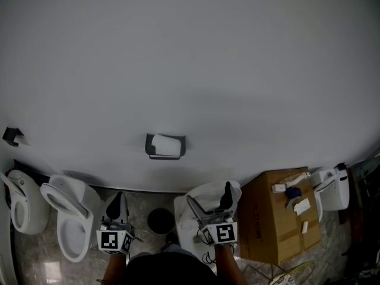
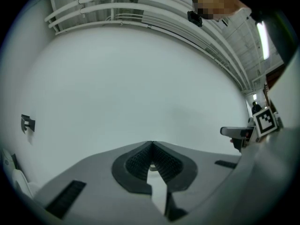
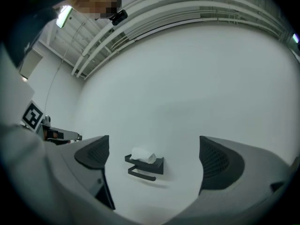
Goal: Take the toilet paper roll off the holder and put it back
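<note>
A black wall holder (image 1: 148, 148) hangs low on the white wall, with a white toilet paper roll (image 1: 167, 145) lying on its top shelf. In the right gripper view the roll (image 3: 143, 155) rests on the holder's shelf (image 3: 157, 165), and the bar beneath it is bare. My right gripper (image 1: 210, 198) is open, well short of the wall, and its jaws frame the holder from a distance. My left gripper (image 1: 117, 198) is shut with nothing in it, held low to the left; its pads (image 2: 140, 159) meet at the tip.
Two white toilets (image 1: 66, 217) (image 1: 22, 202) stand at the left, and a black round bin (image 1: 161, 220) sits between my grippers. A cardboard box (image 1: 274, 224) with small items and a white appliance (image 1: 332, 189) stand at the right. A small black fitting (image 1: 12, 136) is on the wall at far left.
</note>
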Available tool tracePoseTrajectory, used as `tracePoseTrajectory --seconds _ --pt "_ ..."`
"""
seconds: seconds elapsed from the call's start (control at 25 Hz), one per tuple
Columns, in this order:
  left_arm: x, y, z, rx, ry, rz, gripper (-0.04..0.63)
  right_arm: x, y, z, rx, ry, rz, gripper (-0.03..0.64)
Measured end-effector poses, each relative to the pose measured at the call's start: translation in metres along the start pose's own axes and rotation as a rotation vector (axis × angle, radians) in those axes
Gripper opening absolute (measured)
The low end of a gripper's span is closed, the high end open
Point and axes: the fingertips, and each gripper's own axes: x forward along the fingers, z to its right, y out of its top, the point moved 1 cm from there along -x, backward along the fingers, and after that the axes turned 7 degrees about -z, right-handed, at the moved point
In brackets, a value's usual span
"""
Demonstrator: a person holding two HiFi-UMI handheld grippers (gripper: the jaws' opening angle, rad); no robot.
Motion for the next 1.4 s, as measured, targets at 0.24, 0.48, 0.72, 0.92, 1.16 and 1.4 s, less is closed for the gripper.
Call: tracePoseTrajectory --seconds 0.24,0.48,0.72,0.92,1.16,1.4 --pt "0.014 0.003 0.008 0.002 0.026 0.0 0.003 0.011 0.0 0.017 0.005 0.028 0.001 0.58" --pt "0.017 -0.01 -0.003 0.004 0.032 -0.047 0.003 0.03 -0.006 0.015 -0.002 0.054 -0.014 0.58" --pt "0.023 0.0 -0.018 0.001 0.02 -0.013 0.003 0.052 -0.006 0.001 -0.037 0.073 -0.02 0.58" --pt "0.028 0.005 -0.032 0.006 0.022 -0.02 0.003 0.073 -0.008 -0.011 -0.05 0.11 -0.024 0.58" --pt "0.03 0.001 -0.041 -0.008 0.026 -0.02 0.003 0.099 -0.019 -0.016 -0.073 0.15 -0.06 0.578" --pt "0.034 -0.002 -0.05 -0.01 0.042 -0.007 0.003 0.125 -0.037 -0.017 -0.059 0.202 -0.092 0.578"
